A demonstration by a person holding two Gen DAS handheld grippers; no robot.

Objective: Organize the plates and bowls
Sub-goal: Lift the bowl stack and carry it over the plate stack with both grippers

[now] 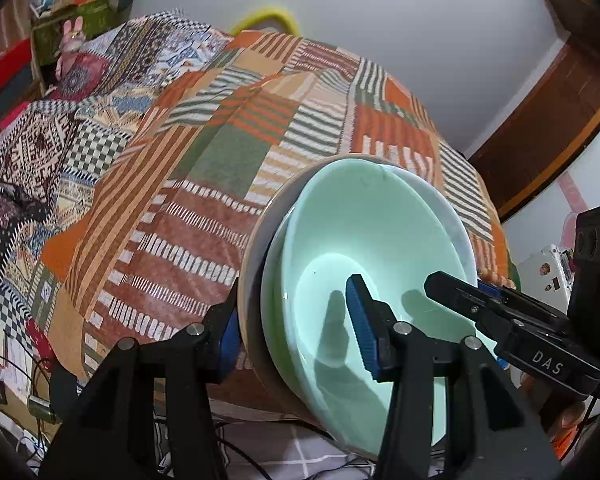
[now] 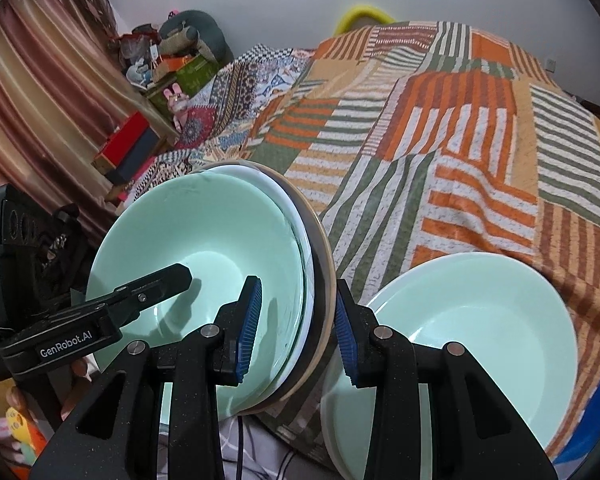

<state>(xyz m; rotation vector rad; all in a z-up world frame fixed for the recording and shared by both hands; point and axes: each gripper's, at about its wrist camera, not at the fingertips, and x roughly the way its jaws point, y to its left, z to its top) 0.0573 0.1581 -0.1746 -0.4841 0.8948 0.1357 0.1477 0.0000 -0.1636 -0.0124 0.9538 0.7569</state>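
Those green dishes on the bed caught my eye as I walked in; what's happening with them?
A person with two handheld grippers is sorting dishes over a patchwork blanket. Both the left gripper and the right gripper straddle the rim of a tilted stack of bowls. A second pile of green dishes sits on the blanket beside it.

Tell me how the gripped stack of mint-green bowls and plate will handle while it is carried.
The stack of glossy mint-green bowls on a tan-rimmed plate looks glazed, so probably slippery and breakable. Held tilted on edge, the inner bowls may slide. Both the left gripper and right gripper pinch its rim, suggesting real weight.
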